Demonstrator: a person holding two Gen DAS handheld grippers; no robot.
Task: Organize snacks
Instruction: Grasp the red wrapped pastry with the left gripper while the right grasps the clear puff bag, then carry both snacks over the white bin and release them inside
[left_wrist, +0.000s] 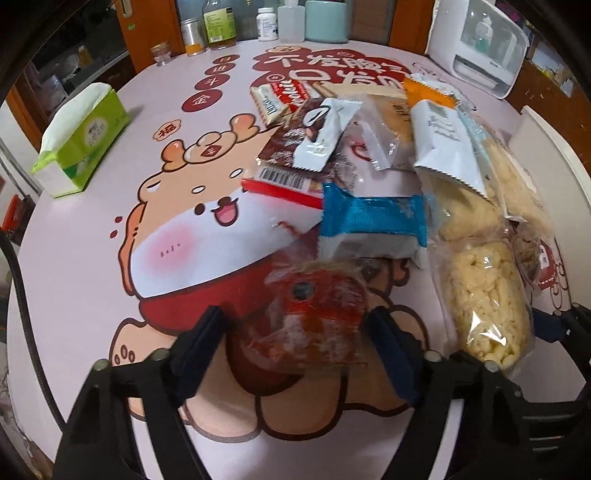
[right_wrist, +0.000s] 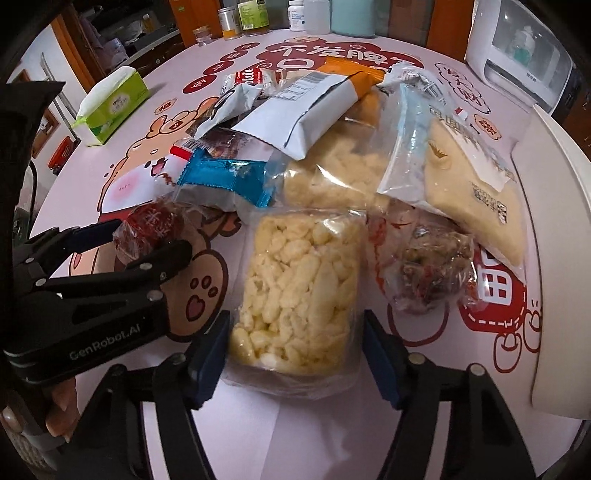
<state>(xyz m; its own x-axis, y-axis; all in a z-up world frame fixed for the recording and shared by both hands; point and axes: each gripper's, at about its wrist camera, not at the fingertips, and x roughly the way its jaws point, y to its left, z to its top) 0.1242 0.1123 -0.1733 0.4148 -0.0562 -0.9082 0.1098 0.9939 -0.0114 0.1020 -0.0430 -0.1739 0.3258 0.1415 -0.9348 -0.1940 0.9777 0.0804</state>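
Left wrist view, nearest: the left gripper (left_wrist: 295, 332) is pointing steeply down at the table (left_wrist: 85, 258), its dark pads standing on either side of a red-wrapped snack (left_wrist: 314, 317) in crinkled clear film. The right pad is lying against the wrapper's edge; whether the left pad is touching cannot be told, so a firm grip is not confirmed. From the right wrist view the same gripper (right_wrist: 147, 240) is showing at the left, its fingers bracketing that red snack (right_wrist: 155, 225), with a person's fingers (right_wrist: 59, 417) wrapping its handle below.

Right wrist view, nearest: the right gripper (right_wrist: 295, 347) is straddling a clear bag of pale puffed snacks (right_wrist: 295, 295), partly open, both pads sitting just beside the bag's sides; contact is uncertain. The bag is lying flat on the table's cartoon-printed cover.

Middle ground: a loose heap of packets is covering the table's centre and right. A blue foil packet (right_wrist: 225, 177) is lying behind the red snack; a white packet with a printed label (right_wrist: 295, 110) is resting on a second puffed-snack bag (right_wrist: 340, 170); a clear bag of dark pieces (right_wrist: 424, 258) is sitting right of the straddled bag, and a yellow bread packet (right_wrist: 476, 206) is leaning beyond it.

Far ground: a green tissue box (left_wrist: 81, 144) is standing at the left, well apart from the heap. Bottles and jars (left_wrist: 221, 26) are lining the back edge, and a white appliance (left_wrist: 487, 48) is occupying the far right corner.
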